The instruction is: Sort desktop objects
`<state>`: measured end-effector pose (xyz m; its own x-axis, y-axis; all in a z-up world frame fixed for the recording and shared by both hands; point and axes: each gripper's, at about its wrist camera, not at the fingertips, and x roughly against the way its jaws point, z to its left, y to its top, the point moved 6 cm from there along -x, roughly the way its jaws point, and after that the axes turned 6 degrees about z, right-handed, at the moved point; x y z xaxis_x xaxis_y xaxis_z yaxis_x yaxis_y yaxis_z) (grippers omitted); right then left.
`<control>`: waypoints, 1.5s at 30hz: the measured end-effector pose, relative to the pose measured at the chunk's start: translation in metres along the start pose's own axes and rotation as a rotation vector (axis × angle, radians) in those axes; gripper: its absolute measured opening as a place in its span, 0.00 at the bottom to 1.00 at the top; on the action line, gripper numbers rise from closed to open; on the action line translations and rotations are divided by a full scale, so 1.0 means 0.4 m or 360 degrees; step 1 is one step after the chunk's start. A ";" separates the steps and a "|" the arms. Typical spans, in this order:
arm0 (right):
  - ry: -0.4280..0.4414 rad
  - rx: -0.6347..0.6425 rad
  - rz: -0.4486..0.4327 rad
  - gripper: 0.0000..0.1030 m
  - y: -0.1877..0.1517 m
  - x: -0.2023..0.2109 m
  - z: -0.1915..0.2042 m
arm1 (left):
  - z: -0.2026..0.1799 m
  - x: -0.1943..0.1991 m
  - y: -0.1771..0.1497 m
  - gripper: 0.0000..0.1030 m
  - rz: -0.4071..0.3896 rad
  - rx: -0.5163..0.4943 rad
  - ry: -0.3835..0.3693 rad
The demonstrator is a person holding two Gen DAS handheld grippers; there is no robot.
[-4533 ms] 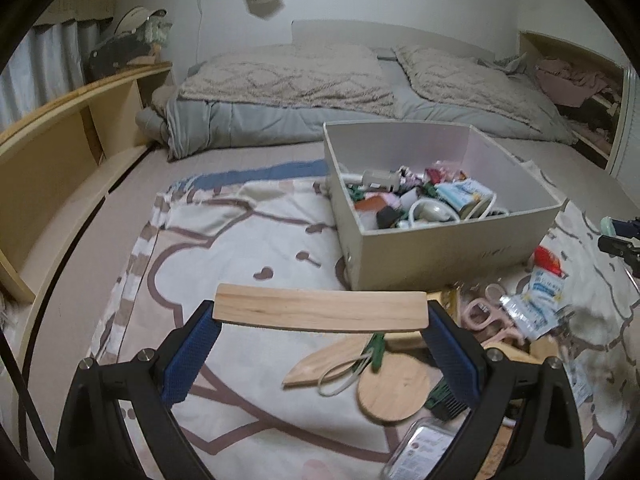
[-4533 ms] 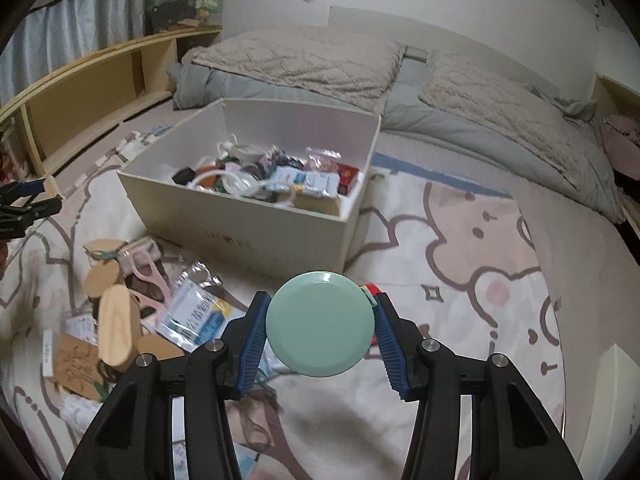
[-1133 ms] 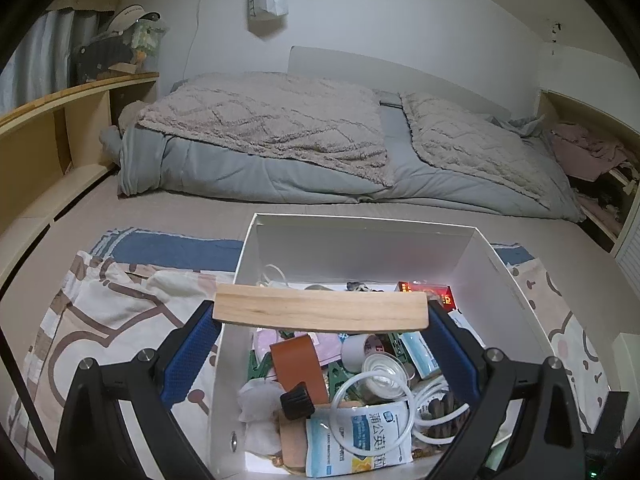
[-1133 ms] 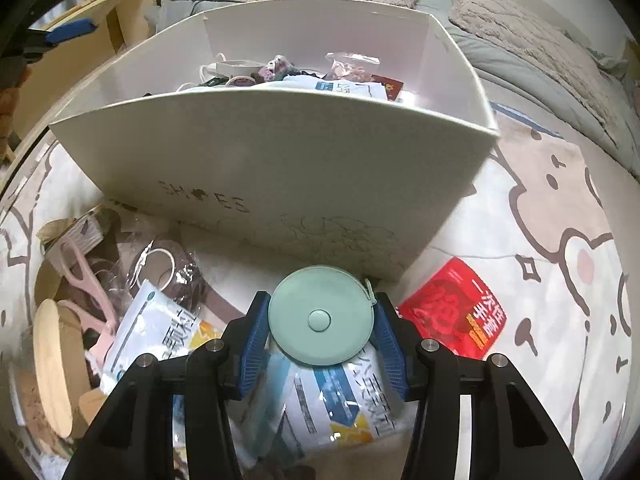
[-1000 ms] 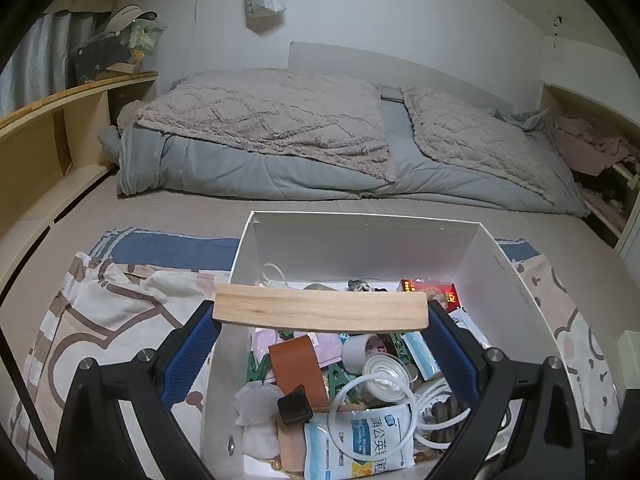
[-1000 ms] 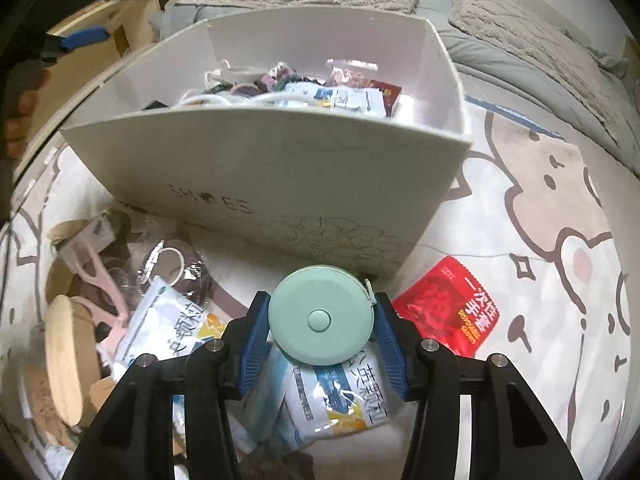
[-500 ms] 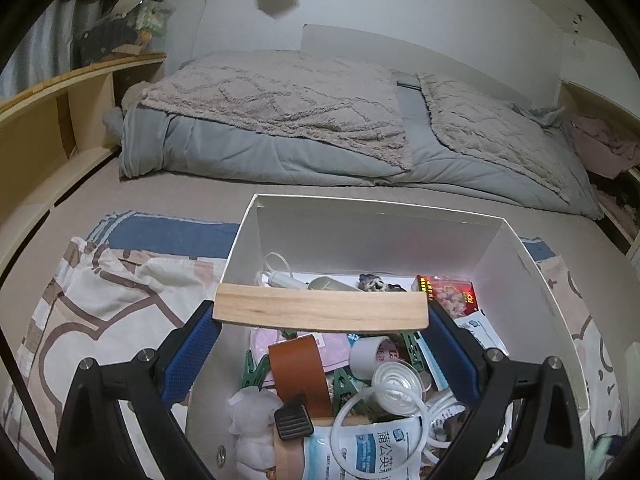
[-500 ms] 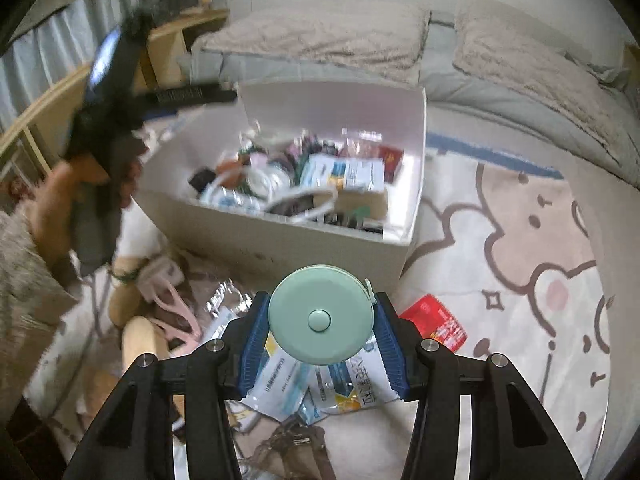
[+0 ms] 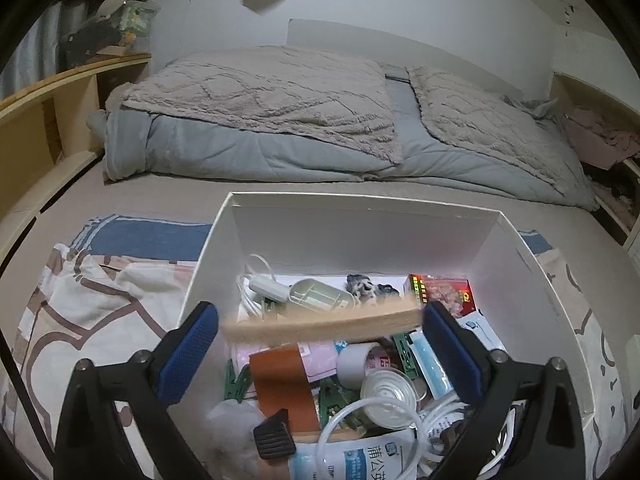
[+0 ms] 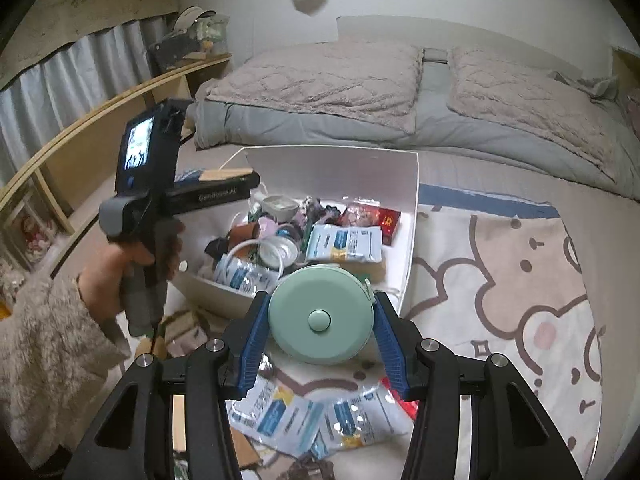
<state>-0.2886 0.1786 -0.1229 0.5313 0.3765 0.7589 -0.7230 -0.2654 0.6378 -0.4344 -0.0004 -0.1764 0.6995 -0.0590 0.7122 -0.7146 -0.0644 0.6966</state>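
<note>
Mid-sort, dropping items into the white storage box (image 9: 360, 232); left gripper (image 9: 320, 328) spread wide over the box, wooden strip (image 9: 320, 322) blurred between the pads, seemingly just loosed and falling onto the clutter; right gripper (image 10: 320, 320) clamped on the mint tape measure (image 10: 320, 312), hovering just short of the near wall; next, probably forward over that rim, then release; free room toward the box's right half, left hand (image 10: 120, 272) crowding the other side.
</note>
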 end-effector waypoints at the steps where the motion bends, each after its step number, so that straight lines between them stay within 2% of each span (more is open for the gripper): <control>1: 0.0001 -0.0002 -0.0003 0.50 0.006 -0.002 -0.002 | -0.003 -0.003 0.000 1.00 0.0004 -0.0012 0.0002; 10: 0.0014 -0.0031 -0.0020 0.50 0.049 -0.039 0.001 | -0.025 -0.010 -0.007 1.00 -0.0011 -0.0097 0.0006; 19: -0.0018 -0.0105 -0.0037 0.50 0.106 -0.080 -0.025 | 0.001 0.023 -0.001 1.00 -0.0074 -0.0027 -0.0057; 30: -0.0091 -0.0212 -0.0082 0.50 0.245 -0.150 -0.058 | 0.037 0.067 0.011 1.00 -0.0173 -0.0095 -0.0020; 38: -0.0114 -0.0259 -0.0009 0.50 0.342 -0.247 -0.048 | 0.046 0.098 -0.004 1.00 -0.0265 -0.0188 -0.0073; 45: -0.0059 -0.0351 0.0130 0.50 0.363 -0.351 -0.036 | 0.039 0.116 -0.019 1.00 -0.0323 -0.0289 -0.0117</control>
<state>-0.4747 0.0998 -0.1387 0.4797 0.3277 0.8139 -0.8412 -0.0920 0.5329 -0.3966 -0.0183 -0.1500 0.8222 -0.1354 0.5528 -0.5443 0.0967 0.8333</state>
